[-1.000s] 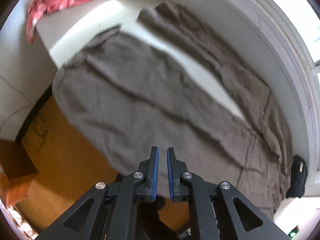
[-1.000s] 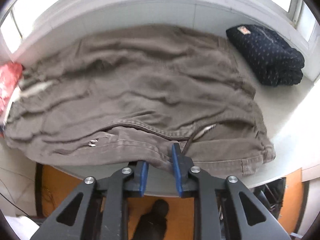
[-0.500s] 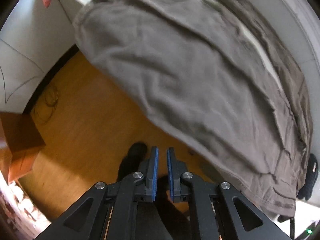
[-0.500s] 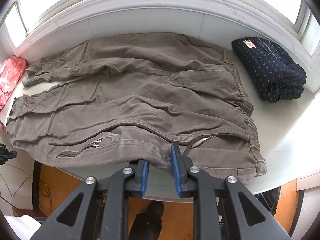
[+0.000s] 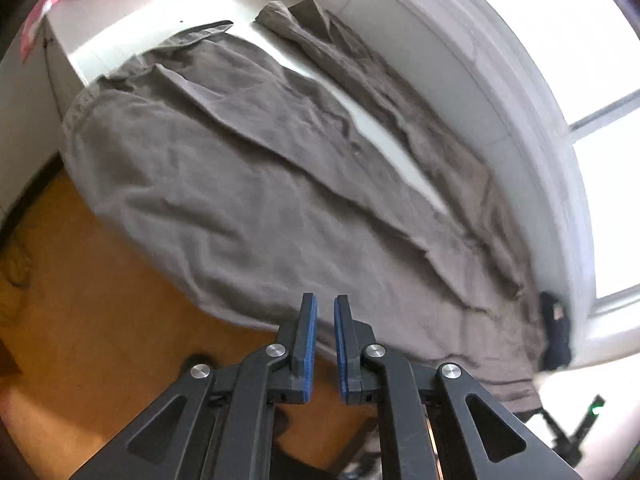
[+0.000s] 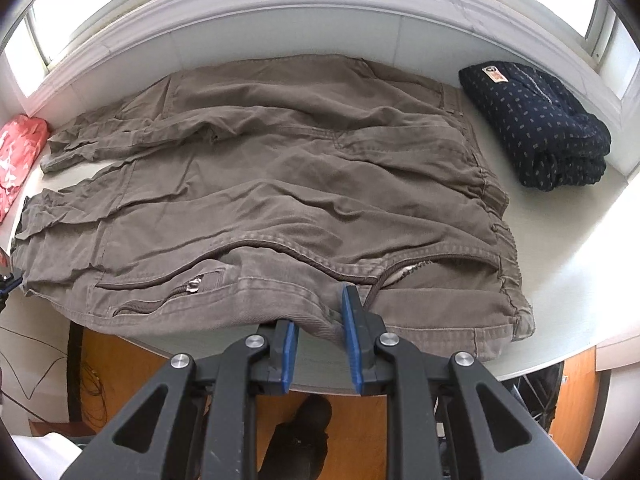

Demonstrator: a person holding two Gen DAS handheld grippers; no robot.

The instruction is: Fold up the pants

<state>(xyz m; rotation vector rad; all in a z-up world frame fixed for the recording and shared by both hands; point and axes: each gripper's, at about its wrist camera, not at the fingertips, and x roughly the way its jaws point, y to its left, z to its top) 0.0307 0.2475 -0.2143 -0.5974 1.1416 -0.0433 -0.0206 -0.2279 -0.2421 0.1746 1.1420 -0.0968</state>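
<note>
Left gripper (image 5: 324,312): angled down, jaws pressed together, empty, at lower centre.
Right gripper (image 6: 322,312): pinching pants' (image 6: 280,184) near edge.
Pants: spread across white ledge (image 6: 568,248).
Surroundings: navy garment (image 6: 536,124) upper right, red cloth (image 6: 18,156) left.

Brown pants (image 5: 248,168) lie spread on a white ledge (image 5: 132,28), one leg draping over its edge above an orange floor (image 5: 80,344). The left gripper (image 5: 325,312), jaws closed and empty, hovers nearby.
</note>
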